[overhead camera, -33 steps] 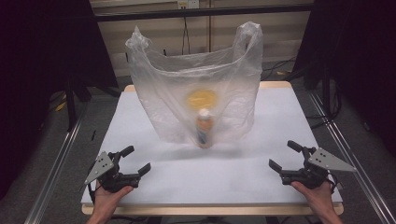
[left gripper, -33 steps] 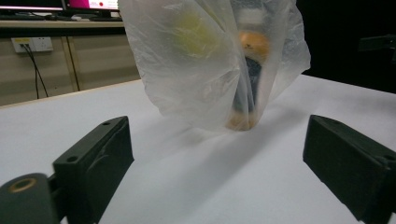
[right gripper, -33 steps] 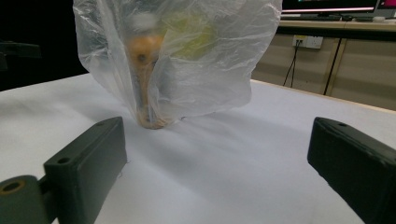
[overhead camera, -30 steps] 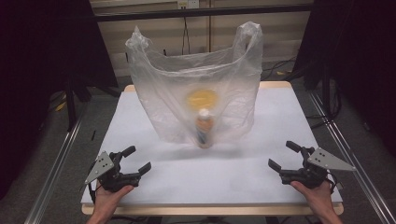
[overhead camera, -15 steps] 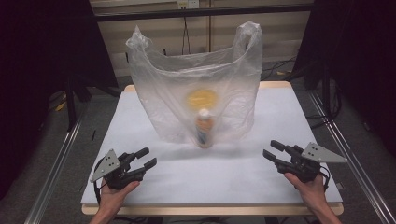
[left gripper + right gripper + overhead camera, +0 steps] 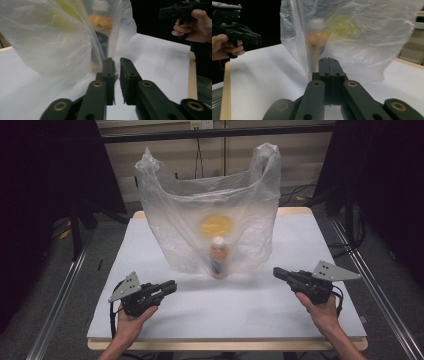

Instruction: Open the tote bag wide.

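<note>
The clear plastic bag stands at table centre, a bottle upright inside. Your left gripper at 7 o'clock and right gripper at 4 o'clock have just closed empty and advanced inward since a second ago; expect a closed-jaw approach.

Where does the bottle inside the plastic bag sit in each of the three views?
High view: bottle centre, low in the plastic bag.
Left gripper view: bottle top centre, behind the film.
Right gripper view: bottle upper centre-left, blurred.
Shared landmark: the white tabletop under the bag.
</note>
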`<state>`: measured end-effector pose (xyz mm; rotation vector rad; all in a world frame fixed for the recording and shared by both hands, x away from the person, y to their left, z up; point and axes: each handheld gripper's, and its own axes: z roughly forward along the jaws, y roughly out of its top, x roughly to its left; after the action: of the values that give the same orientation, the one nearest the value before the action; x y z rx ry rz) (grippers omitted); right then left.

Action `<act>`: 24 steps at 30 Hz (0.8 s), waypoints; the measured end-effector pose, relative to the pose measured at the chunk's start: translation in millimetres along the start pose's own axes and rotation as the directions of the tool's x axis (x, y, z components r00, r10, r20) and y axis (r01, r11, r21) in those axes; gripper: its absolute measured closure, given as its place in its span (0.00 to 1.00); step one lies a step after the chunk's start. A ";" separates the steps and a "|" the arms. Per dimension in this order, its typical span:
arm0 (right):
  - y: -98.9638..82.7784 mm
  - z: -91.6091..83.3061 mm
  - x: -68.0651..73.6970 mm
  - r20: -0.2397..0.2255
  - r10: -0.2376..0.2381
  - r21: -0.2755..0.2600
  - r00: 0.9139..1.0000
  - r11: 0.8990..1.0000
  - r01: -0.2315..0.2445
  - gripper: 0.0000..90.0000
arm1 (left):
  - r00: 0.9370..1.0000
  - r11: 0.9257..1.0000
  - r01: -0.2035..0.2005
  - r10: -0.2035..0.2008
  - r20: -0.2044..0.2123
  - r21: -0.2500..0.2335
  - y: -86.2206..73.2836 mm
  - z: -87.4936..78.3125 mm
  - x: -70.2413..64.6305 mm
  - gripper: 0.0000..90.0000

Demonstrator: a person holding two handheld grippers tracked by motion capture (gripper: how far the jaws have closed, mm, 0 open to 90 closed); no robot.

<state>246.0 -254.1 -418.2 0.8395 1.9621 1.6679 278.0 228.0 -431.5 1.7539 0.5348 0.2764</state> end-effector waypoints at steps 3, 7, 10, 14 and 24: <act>7.9 9.1 -1.0 -0.028 -0.006 0.010 1.000 1.000 0.006 1.00 | 1.000 1.000 0.011 -0.011 0.020 0.008 10.6 4.4 1.7 0.97; 23.1 19.6 -2.2 -0.057 0.003 0.007 0.998 1.000 -0.003 1.00 | 1.000 1.000 0.004 -0.004 0.008 -0.005 24.6 10.1 1.6 1.00; 34.0 26.9 -2.3 -0.072 0.004 0.002 0.997 1.000 -0.004 1.00 | 0.999 1.000 -0.016 0.015 0.042 0.002 33.3 15.5 2.6 1.00; 46.2 35.2 -3.9 -0.091 0.015 -0.007 0.996 1.000 -0.016 1.00 | 0.998 1.000 -0.027 0.027 0.050 -0.001 41.2 23.1 5.2 1.00; 82.7 50.9 -11.9 -0.097 0.009 -0.026 0.995 1.000 -0.012 1.00 | 0.998 0.999 -0.013 0.015 0.054 -0.042 65.7 35.8 18.3 1.00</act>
<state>302.7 -217.8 -347.2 0.7740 1.9976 1.7676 323.7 195.1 -379.0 1.7204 0.4749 0.2477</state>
